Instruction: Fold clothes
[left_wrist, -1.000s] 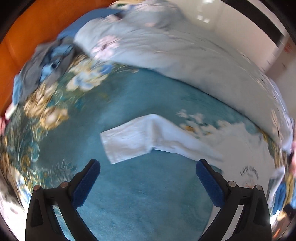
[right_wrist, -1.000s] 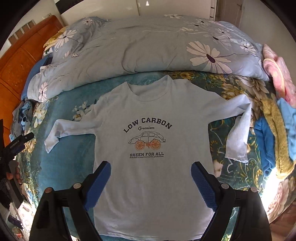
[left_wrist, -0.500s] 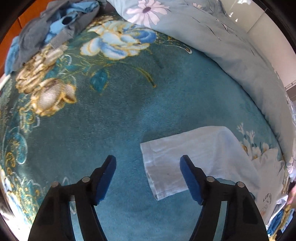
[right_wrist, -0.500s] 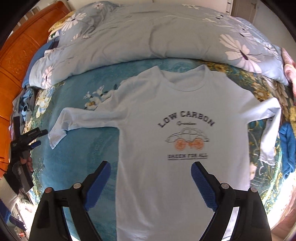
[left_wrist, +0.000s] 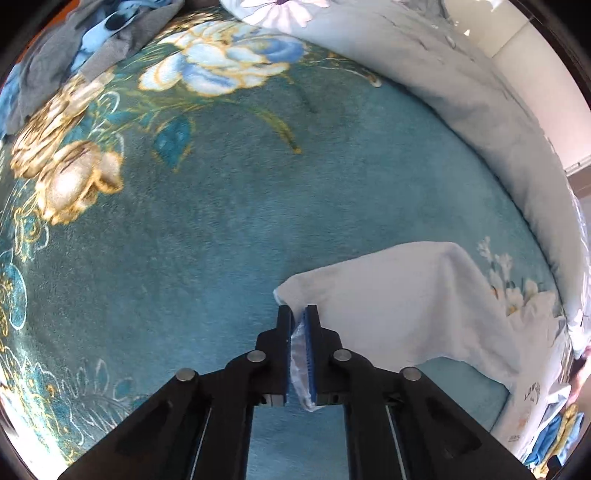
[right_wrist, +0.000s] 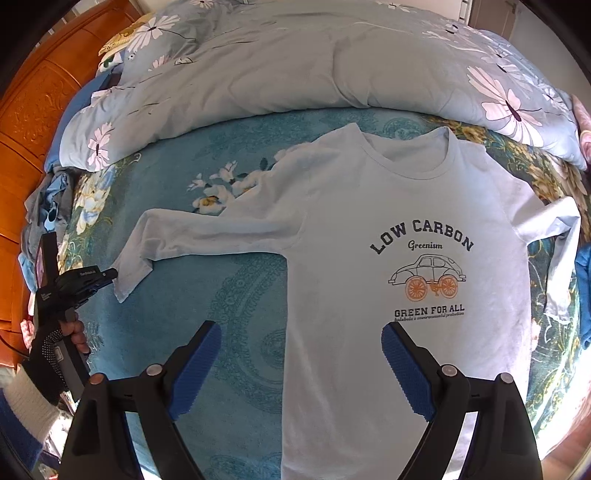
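A pale blue long-sleeved shirt (right_wrist: 388, 229) printed "LOW CARBON" lies flat, face up, on the teal floral bedspread (right_wrist: 236, 295). Its left sleeve (left_wrist: 399, 306) stretches out to the left. My left gripper (left_wrist: 297, 314) is shut on that sleeve's cuff, with fabric pinched between the blue pads; it also shows in the right wrist view (right_wrist: 107, 275) at the cuff. My right gripper (right_wrist: 301, 332) is open and empty, above the shirt's lower left body. The shirt's right sleeve (right_wrist: 561, 258) hangs bent near the bed's right edge.
A light blue flowered duvet (right_wrist: 314, 62) is bunched along the far side of the bed. A heap of grey and blue clothes (left_wrist: 74, 40) lies at the far left by the orange wooden headboard (right_wrist: 33, 110). More clothes (right_wrist: 583, 295) lie at the right edge.
My left gripper moved onto the sleeve cuff and closed from wide open to shut on it. My right gripper shifted left over the shirt and stayed open.
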